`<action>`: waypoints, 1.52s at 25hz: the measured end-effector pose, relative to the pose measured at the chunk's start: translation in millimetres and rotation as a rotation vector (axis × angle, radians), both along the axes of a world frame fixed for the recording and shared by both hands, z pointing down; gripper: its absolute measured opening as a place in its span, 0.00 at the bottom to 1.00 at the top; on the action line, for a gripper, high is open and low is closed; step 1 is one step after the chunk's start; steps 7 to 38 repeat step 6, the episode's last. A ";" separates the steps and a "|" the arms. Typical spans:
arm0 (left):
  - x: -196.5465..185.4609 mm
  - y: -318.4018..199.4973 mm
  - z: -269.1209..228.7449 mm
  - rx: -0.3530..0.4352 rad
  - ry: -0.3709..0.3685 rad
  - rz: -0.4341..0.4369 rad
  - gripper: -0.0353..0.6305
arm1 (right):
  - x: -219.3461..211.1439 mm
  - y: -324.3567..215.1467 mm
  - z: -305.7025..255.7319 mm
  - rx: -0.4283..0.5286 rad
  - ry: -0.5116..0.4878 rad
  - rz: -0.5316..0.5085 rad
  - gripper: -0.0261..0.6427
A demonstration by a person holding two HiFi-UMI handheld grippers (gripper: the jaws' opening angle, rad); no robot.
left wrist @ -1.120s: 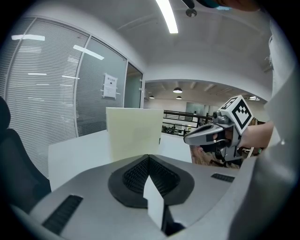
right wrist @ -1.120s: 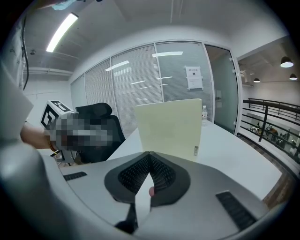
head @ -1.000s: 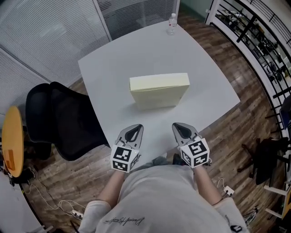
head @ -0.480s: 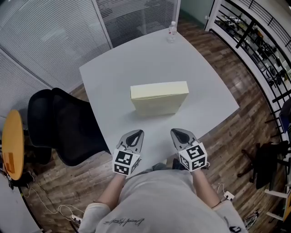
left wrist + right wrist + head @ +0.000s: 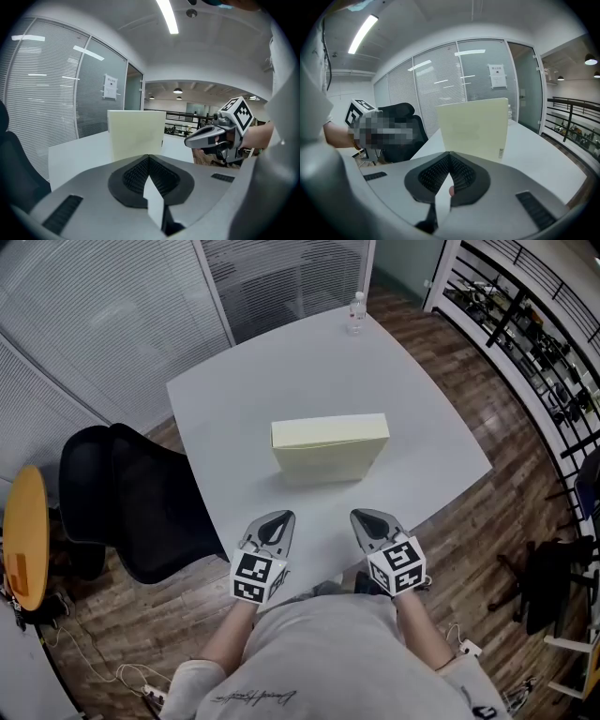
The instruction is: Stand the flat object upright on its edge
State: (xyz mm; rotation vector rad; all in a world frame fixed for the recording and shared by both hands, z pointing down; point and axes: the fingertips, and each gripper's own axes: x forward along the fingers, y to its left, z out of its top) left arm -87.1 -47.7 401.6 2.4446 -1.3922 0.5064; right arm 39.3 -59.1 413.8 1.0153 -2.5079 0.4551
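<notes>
A pale yellow flat box [image 5: 330, 446] stands upright on its long edge in the middle of the white table [image 5: 281, 371]. In the left gripper view the box [image 5: 136, 133] rises straight ahead, and in the right gripper view it [image 5: 473, 126] does too. My left gripper [image 5: 273, 519] and right gripper [image 5: 367, 517] hover side by side over the table's near edge, a short way from the box and apart from it. Both are shut with nothing between their jaws. The left gripper's own jaws [image 5: 149, 157] and the right gripper's own jaws [image 5: 450, 153] meet in a closed line.
A clear water bottle [image 5: 356, 310] stands at the table's far corner. A black office chair [image 5: 122, 493] sits against the table's left side. An orange round tabletop [image 5: 23, 531] is at far left. Railings [image 5: 534, 324] run along the right, with wooden floor around.
The head view has drifted slightly, so everything sits a bit lower in the picture. The box and both grippers keep their places relative to each other.
</notes>
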 end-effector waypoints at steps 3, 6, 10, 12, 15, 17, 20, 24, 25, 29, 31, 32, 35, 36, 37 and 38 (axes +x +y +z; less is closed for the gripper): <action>-0.7 0.6 -0.7 0.003 0.002 -0.003 0.07 | -0.5 0.7 -0.6 0.002 0.000 -0.002 0.08; 1.3 0.9 -1.1 0.005 0.005 -0.003 0.07 | -0.4 1.5 -0.3 0.004 0.000 -0.006 0.08; 1.3 0.9 -1.1 0.005 0.005 -0.003 0.07 | -0.4 1.5 -0.3 0.004 0.000 -0.006 0.08; 1.3 0.9 -1.1 0.005 0.005 -0.003 0.07 | -0.4 1.5 -0.3 0.004 0.000 -0.006 0.08; 1.3 0.9 -1.1 0.005 0.005 -0.003 0.07 | -0.4 1.5 -0.3 0.004 0.000 -0.006 0.08; 1.3 0.9 -1.1 0.005 0.005 -0.003 0.07 | -0.4 1.5 -0.3 0.004 0.000 -0.006 0.08; 1.3 0.9 -1.1 0.005 0.005 -0.003 0.07 | -0.4 1.5 -0.3 0.004 0.000 -0.006 0.08; 1.3 0.9 -1.1 0.005 0.005 -0.003 0.07 | -0.4 1.5 -0.3 0.004 0.000 -0.006 0.08; 1.3 0.9 -1.1 0.005 0.005 -0.003 0.07 | -0.4 1.5 -0.3 0.004 0.000 -0.006 0.08; 1.3 0.9 -1.1 0.005 0.005 -0.003 0.07 | -0.4 1.5 -0.3 0.004 0.000 -0.006 0.08; 1.3 0.9 -1.1 0.005 0.005 -0.003 0.07 | -0.4 1.5 -0.3 0.004 0.000 -0.006 0.08; 1.3 0.9 -1.1 0.005 0.005 -0.003 0.07 | -0.4 1.5 -0.3 0.004 0.000 -0.006 0.08; 1.3 0.9 -1.1 0.005 0.005 -0.003 0.07 | -0.4 1.5 -0.3 0.004 0.000 -0.006 0.08; 1.3 0.9 -1.1 0.005 0.005 -0.003 0.07 | -0.4 1.5 -0.3 0.004 0.000 -0.006 0.08; 1.3 0.9 -1.1 0.005 0.005 -0.003 0.07 | -0.4 1.5 -0.3 0.004 0.000 -0.006 0.08; 1.3 0.9 -1.1 0.005 0.005 -0.003 0.07 | -0.4 1.5 -0.3 0.004 0.000 -0.006 0.08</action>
